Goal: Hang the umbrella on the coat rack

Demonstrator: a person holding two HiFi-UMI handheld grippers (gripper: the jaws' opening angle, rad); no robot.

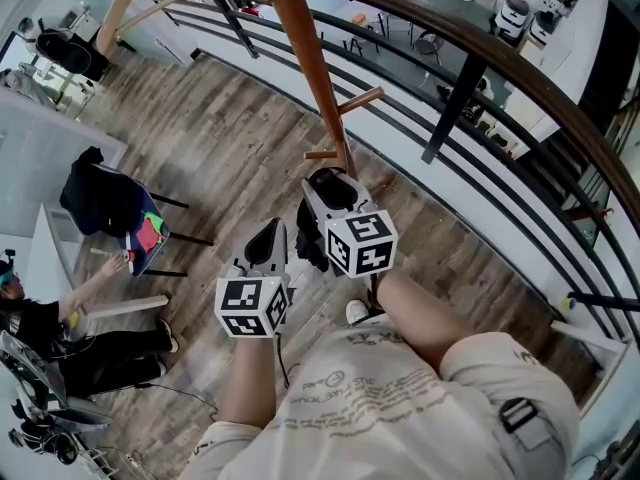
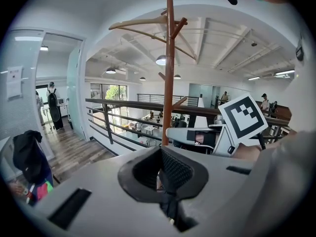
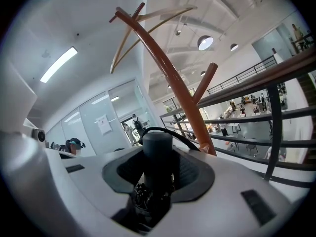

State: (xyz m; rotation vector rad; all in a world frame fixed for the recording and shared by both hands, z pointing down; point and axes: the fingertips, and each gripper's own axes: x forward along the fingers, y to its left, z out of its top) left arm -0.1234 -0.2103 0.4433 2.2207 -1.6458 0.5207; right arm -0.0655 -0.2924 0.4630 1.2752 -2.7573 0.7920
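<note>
your right gripper (image 3: 158, 169) has its fingers pinching the umbrella (image 3: 158, 149) by its dark handle, with the strap loop (image 3: 170, 131) arching over the top, near the coat rack (image 3: 163, 68) but not on it. your left gripper (image 2: 165, 174) has its fingers pressed together on nothing. steer by the loop, not the handle: carry it over the tip of the upturned peg (image 3: 206, 80), then sink it down the peg. i'd open only once the strap takes the weight.
</note>
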